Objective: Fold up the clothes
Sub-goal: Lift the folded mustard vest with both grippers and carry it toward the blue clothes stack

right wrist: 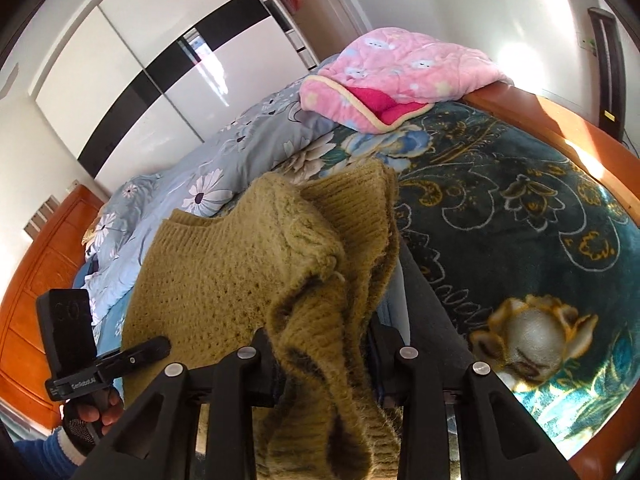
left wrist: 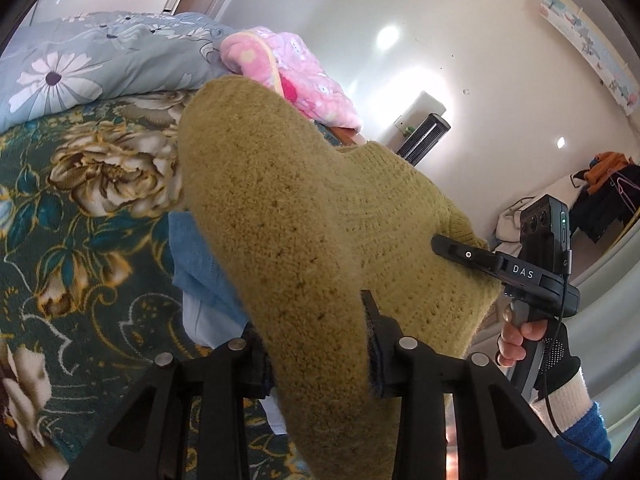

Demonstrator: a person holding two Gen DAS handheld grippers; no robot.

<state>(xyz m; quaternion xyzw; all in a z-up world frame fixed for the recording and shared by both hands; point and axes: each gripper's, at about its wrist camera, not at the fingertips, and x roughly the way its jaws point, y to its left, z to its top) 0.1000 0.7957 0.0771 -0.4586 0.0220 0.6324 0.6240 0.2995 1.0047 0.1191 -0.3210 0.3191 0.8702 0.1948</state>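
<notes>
An olive-green knitted sweater [left wrist: 288, 208] hangs between both grippers above the bed. My left gripper [left wrist: 316, 344] is shut on one end of it; the knit fills the gap between the fingers. My right gripper [right wrist: 324, 344] is shut on a bunched part of the sweater [right wrist: 248, 264]. The right gripper also shows in the left wrist view [left wrist: 460, 254], its finger pressed on the sweater's far edge. The left gripper shows in the right wrist view [right wrist: 148, 350], at the sweater's lower left edge. Both sets of fingertips are largely hidden by the knit.
The bed has a dark teal floral blanket [right wrist: 520, 208]. A pale blue flowered duvet [left wrist: 80, 64] and a pink padded garment [right wrist: 400, 68] lie at its far side. Blue and white clothes [left wrist: 200, 272] lie under the sweater. A wooden bed frame [right wrist: 560, 120] borders the blanket.
</notes>
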